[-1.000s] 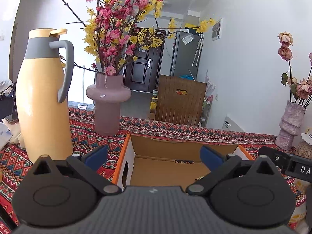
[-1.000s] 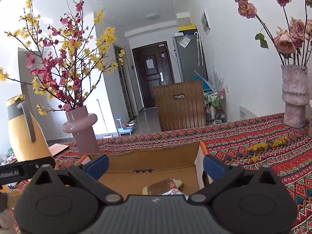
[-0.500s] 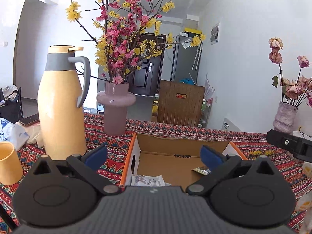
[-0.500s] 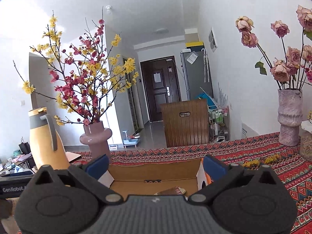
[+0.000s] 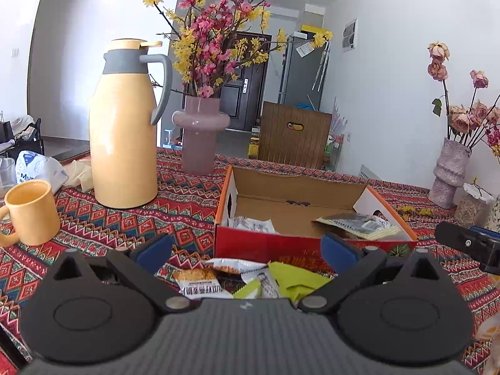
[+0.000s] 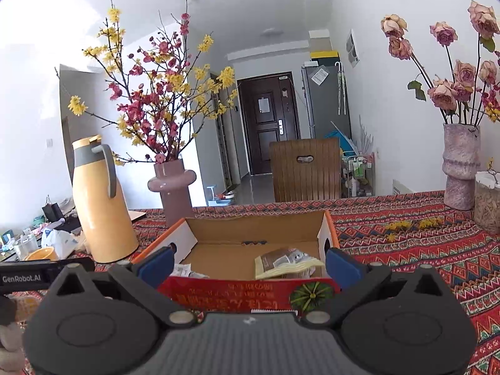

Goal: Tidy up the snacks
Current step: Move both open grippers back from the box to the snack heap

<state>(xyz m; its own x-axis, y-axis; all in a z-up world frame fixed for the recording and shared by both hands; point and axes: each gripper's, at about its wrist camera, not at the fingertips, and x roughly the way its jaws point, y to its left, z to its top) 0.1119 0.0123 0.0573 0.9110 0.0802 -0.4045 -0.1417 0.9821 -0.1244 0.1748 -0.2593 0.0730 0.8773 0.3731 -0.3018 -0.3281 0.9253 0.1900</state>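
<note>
An open cardboard box (image 5: 312, 243) with a red front and orange rim sits on the patterned tablecloth. Inside it lie a white packet (image 5: 254, 225) at the left and a dark-and-yellow packet (image 5: 359, 222) at the right. In front of the box lies a small heap of snack packets (image 5: 250, 276), among them a brown-and-white one (image 5: 200, 284) and a green one (image 5: 293, 278). My left gripper (image 5: 247, 251) hangs open just above that heap, holding nothing. My right gripper (image 6: 248, 264) is open in front of the same box (image 6: 250, 293), also holding nothing.
A tall yellow thermos jug (image 5: 125, 125) and a yellow mug (image 5: 31, 211) stand left of the box. A mauve vase with blossom branches (image 5: 201, 137) is behind it. A textured vase of dried roses (image 6: 461, 168) and a jar (image 6: 487, 201) stand at the far right.
Both grippers have drawn back and risen from over the box. The box's red front and the packet heap before it have come into the left view. Both stay open.
</note>
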